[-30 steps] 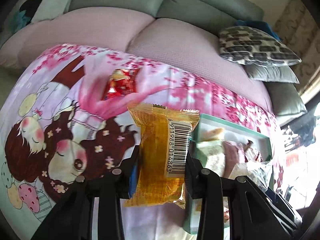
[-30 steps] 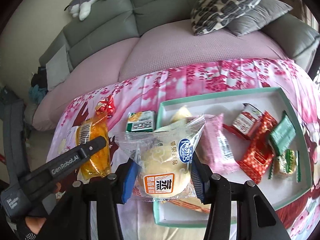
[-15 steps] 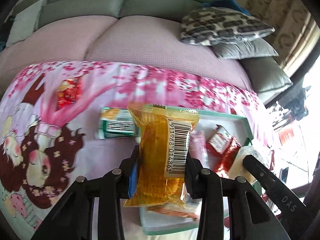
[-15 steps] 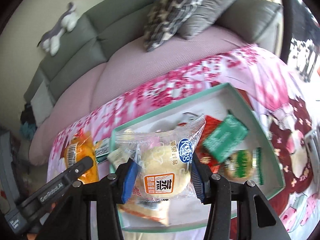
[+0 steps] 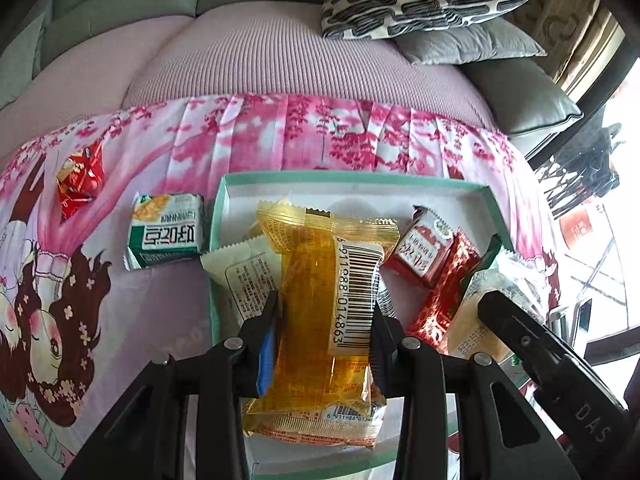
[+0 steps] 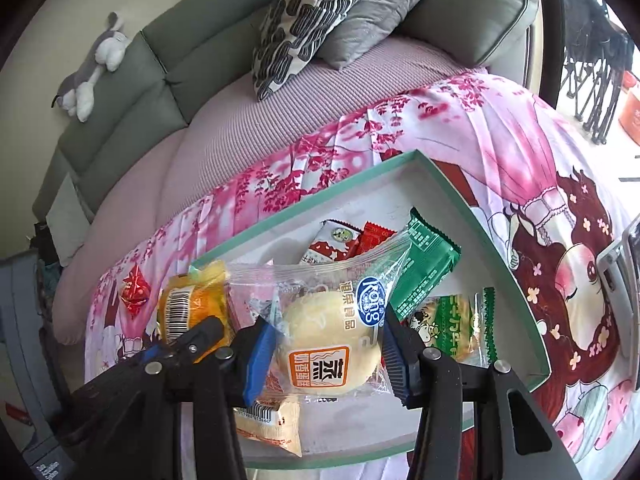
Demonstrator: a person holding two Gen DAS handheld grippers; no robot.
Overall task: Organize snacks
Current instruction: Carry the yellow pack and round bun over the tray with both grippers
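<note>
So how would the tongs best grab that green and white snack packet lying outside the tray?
The flat green-and-white foil packet lies by itself on the pink cloth, beside the teal tray's left wall. Come from straight above and pinch its two long edges across the plump middle.

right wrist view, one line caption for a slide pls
Right gripper holds a clear-wrapped pale steamed bun over the teal-rimmed white snack tray.

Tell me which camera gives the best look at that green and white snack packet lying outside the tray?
The left wrist view: the green and white snack packet lies in full sight on the pink cloth, just left of the tray. In the right wrist view it cannot be made out.
</note>
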